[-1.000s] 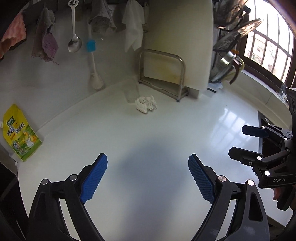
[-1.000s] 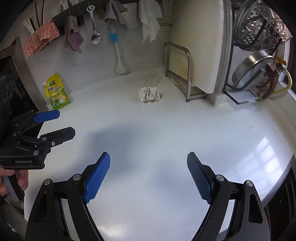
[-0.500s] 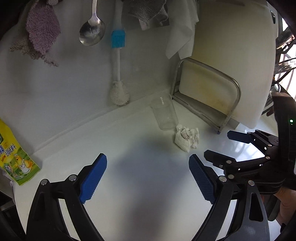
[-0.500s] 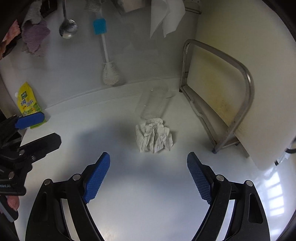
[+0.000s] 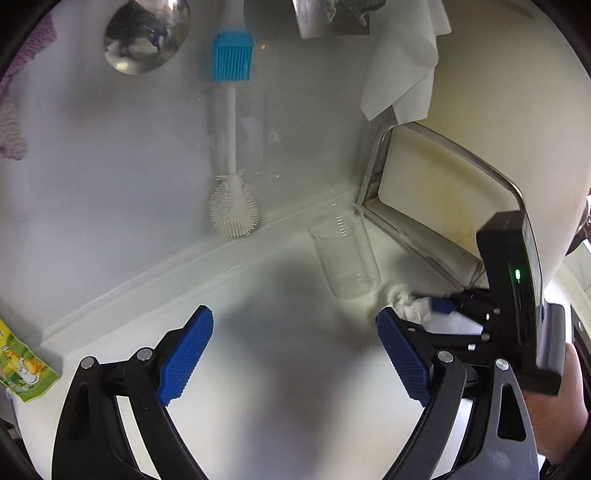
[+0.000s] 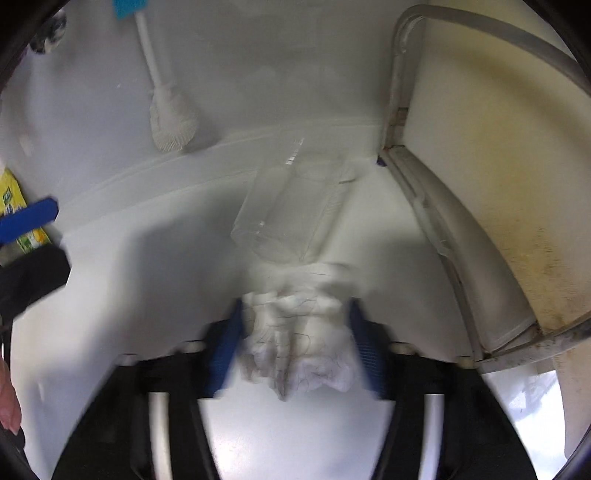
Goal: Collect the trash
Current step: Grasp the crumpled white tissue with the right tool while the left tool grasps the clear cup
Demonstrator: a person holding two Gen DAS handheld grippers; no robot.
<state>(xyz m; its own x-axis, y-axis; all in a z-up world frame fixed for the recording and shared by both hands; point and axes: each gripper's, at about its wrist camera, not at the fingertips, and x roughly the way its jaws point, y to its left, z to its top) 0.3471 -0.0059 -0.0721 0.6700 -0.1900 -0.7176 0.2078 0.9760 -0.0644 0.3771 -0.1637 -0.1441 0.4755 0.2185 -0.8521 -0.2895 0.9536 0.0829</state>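
Note:
A crumpled white paper tissue lies on the white counter, and my right gripper has closed its blue pads on both sides of it. The view is motion-blurred. The tissue also shows in the left wrist view between the right gripper's fingers. A clear plastic cup lies on its side just beyond the tissue, seen too in the right wrist view. My left gripper is open and empty, above the counter to the left of the cup and tissue.
A white bottle brush hangs against the back wall, with a spoon and cloths above. A metal rack with a cutting board stands to the right. A yellow pouch leans at the left.
Both grippers moved forward toward the back corner. My right gripper went from open in front of the tissue to closed around it. The left gripper stayed open.

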